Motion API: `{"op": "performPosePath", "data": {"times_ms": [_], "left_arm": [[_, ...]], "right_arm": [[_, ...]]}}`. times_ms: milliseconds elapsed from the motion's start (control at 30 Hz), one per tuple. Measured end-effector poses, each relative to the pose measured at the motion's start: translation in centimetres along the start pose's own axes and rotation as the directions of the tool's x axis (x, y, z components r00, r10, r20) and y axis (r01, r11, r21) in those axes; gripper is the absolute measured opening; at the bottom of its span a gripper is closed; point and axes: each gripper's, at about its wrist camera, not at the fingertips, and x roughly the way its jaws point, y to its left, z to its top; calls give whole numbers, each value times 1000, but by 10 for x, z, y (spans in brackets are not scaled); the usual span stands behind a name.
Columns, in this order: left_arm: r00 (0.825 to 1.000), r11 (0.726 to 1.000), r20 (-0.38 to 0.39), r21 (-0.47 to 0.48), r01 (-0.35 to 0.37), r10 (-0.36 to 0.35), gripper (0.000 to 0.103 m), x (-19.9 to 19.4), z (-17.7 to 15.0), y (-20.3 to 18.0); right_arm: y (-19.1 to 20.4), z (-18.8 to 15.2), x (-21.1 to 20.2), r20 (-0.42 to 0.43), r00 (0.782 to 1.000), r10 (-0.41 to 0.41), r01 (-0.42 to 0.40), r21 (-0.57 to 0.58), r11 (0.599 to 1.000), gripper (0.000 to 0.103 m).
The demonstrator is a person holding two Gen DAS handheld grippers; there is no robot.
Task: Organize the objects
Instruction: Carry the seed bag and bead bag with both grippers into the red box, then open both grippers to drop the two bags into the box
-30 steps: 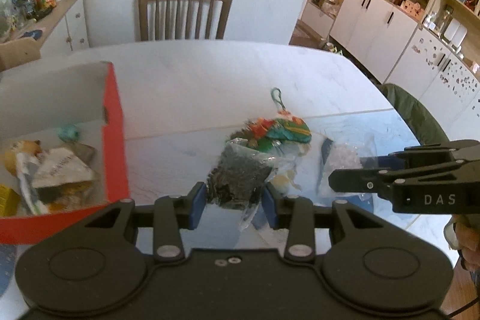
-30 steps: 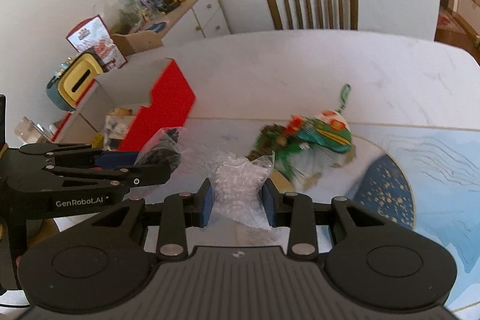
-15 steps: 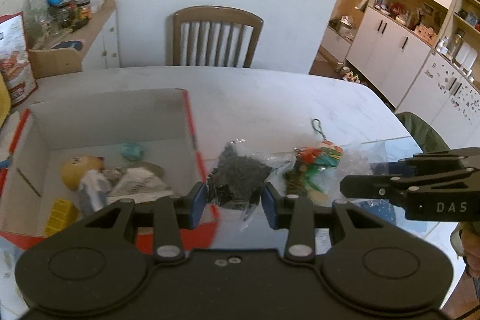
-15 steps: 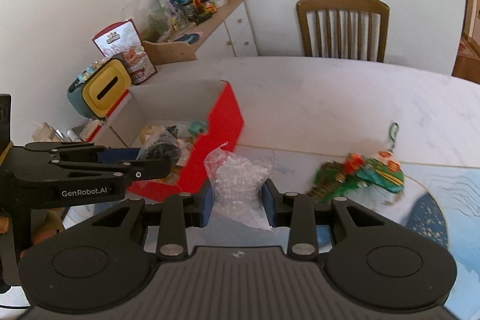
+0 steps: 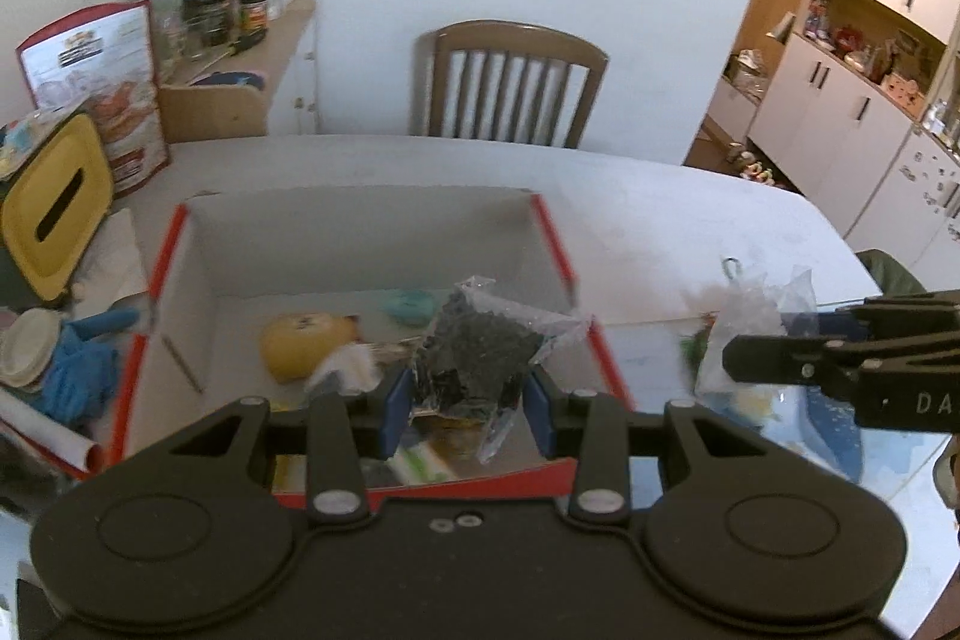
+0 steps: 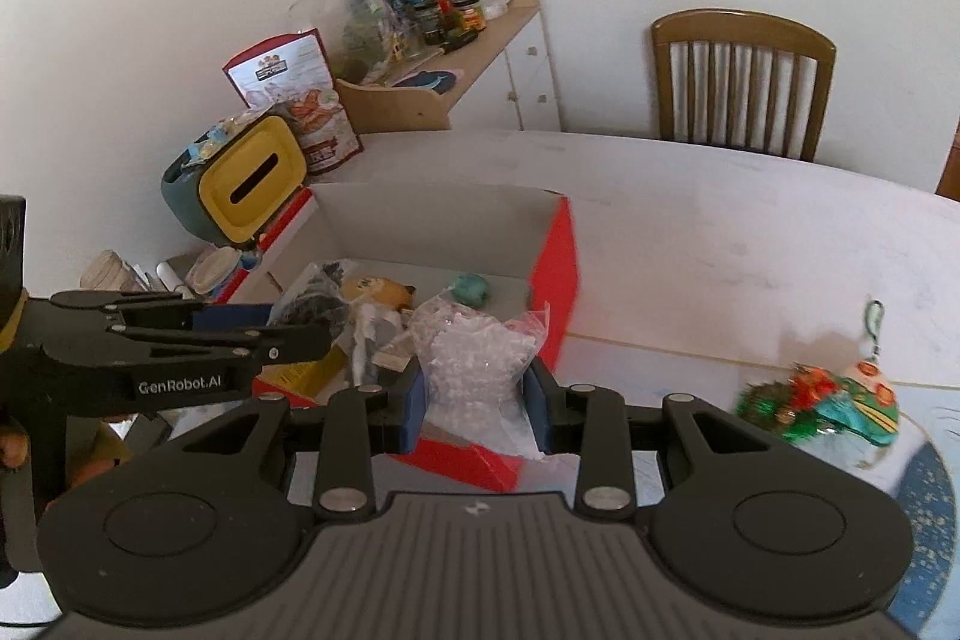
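My left gripper point(image 5: 467, 415) is shut on a clear bag of dark beads point(image 5: 480, 349) and holds it above the inside of the red cardboard box point(image 5: 555, 235). My right gripper point(image 6: 474, 409) is shut on a clear bag of white beads point(image 6: 474, 352), hanging over the box's point(image 6: 555, 256) near right corner. In the right wrist view the left gripper point(image 6: 282, 334) with its dark bag point(image 6: 312, 301) shows at the left. The box holds a yellow plush toy point(image 5: 306, 340), a teal lump point(image 5: 411, 304) and several packets. A green and red ornament point(image 6: 822, 400) lies on the table to the right.
A wooden chair point(image 5: 510, 82) stands at the far side of the white table point(image 5: 660, 214). Left of the box are a yellow-lidded bin point(image 5: 51, 202), blue gloves point(image 5: 78, 364) and a snack bag point(image 5: 114, 88). A cluttered sideboard point(image 6: 456, 64) lines the wall.
Both grippers have swung left with their bags, from over the ornament area to above the red box. The box has come to the middle of both views.
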Motion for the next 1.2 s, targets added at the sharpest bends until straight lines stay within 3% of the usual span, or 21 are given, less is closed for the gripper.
{"op": "performPosePath", "data": {"times_ms": [233,533,1200], "left_arm": [[998,998,-12,-11,-59,59,38,12,4,34],[993,989,-56,-96,-108,103,38,41,22,75],[956,966,-144,-4,-258,255,38,122,45,97]], "right_arm": [[19,17,43,-20,1000,-8,8,-10,1000,33],[29,35,101,-42,998,-57,56,-26,998,33],[37,51,200,-144,982,-120,112,-60,992,34]]}}
